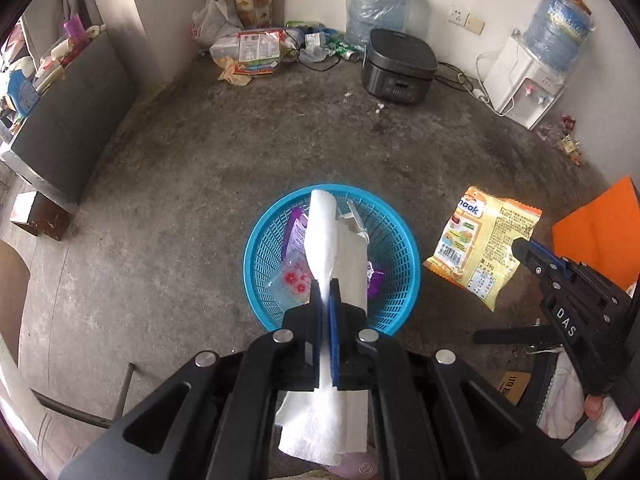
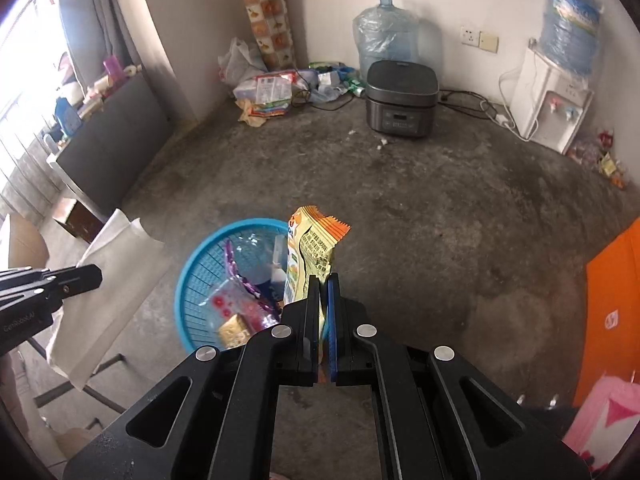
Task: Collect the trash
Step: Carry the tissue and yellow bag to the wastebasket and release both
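Observation:
My left gripper point(image 1: 329, 286) is shut on a white paper towel point(image 1: 334, 244) and holds it above a blue plastic basket point(image 1: 394, 264) on the concrete floor. The basket holds several wrappers. My right gripper point(image 2: 324, 280) is shut on a yellow snack bag point(image 2: 310, 248) and holds it up just right of the basket point(image 2: 188, 280). In the left wrist view the snack bag point(image 1: 486, 250) and the right gripper point(image 1: 524, 248) hang to the basket's right. In the right wrist view the paper towel point(image 2: 108, 288) and the left gripper point(image 2: 94, 276) are at the left.
A black cooker point(image 1: 398, 66), a water dispenser point(image 1: 524, 84) and a water jug point(image 1: 376, 8) stand at the far wall. Bags and litter point(image 1: 256, 50) fill the far corner. A dark cabinet point(image 1: 68, 128) is at the left, an orange sheet point(image 1: 600, 228) at the right.

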`<state>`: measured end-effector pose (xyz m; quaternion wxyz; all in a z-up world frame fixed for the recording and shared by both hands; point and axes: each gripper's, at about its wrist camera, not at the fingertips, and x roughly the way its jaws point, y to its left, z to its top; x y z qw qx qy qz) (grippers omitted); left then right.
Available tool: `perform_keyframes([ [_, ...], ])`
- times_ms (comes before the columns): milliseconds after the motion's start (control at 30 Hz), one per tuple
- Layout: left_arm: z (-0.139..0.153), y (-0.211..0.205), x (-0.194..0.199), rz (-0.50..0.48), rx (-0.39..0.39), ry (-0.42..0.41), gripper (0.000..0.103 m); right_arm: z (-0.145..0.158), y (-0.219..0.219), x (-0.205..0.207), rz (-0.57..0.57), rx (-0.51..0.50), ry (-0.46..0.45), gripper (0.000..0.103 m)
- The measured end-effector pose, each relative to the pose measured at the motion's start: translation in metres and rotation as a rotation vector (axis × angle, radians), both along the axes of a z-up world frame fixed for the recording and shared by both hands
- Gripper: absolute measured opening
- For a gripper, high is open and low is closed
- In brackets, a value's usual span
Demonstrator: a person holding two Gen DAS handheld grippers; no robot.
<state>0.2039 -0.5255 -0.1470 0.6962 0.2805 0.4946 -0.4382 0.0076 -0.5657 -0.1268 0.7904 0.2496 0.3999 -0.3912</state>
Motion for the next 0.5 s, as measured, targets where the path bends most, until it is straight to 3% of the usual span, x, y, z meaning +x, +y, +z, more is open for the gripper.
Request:
perform_keyframes([
  [100, -0.026, -0.019, 0.009, 0.013, 0.028, 0.006, 0.005, -0.028, -0.011, 0.021, 0.019, 0.0, 0.045, 0.005],
  [133, -0.033, -0.024, 0.01, 0.009, 0.033, 0.011, 0.018, -0.036, -0.012, 0.024, 0.024, 0.022, 0.052, 0.005],
  [167, -0.039, -0.029, 0.012, 0.009, 0.039, 0.02, 0.038, -0.045, -0.016, 0.028, 0.022, 0.05, 0.062, 0.008],
  [233, -0.046, -0.032, 0.016, 0.026, 0.029, 0.023, 0.049, -0.057, -0.023, 0.028, 0.012, 0.124, 0.03, 0.011],
  [300, -0.045, -0.032, 0.02, 0.047, 0.006, 0.034, 0.05, -0.061, -0.03, 0.019, -0.019, 0.205, -0.056, 0.023],
  [500, -0.019, -0.024, 0.027, 0.079, -0.064, 0.044, 0.055, -0.048, -0.031, -0.01, -0.099, 0.3, -0.182, 0.03],
])
